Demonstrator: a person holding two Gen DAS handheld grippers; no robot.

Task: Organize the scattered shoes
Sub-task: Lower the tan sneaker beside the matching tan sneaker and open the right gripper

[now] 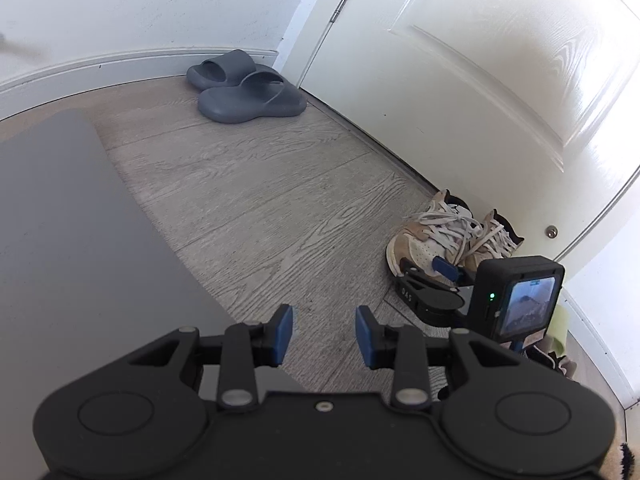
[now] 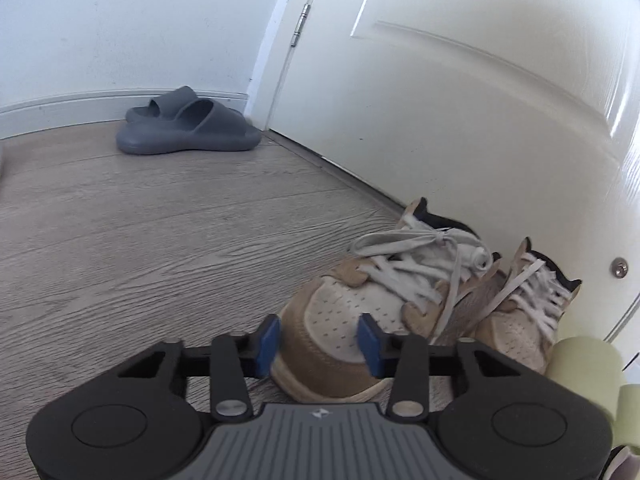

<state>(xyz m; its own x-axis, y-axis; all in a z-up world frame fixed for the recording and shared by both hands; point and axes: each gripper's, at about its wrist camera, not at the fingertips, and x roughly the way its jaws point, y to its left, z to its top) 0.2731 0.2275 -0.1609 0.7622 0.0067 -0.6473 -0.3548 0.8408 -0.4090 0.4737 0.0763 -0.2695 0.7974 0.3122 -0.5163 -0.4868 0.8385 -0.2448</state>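
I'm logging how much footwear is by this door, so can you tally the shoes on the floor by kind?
Grey slides: 2
Tan and white laced sneakers: 2
Total: 4 shoes clearly in view. Something pale green sits at the right edge, but I can't tell what it is, so I left it out.

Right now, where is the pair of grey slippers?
The grey slippers lie in the far corner, against the baseboard and left of the door's hinge, far from the sneakers.

Pale green object (image 2: 588, 368) cut off at edge, identity unclear.
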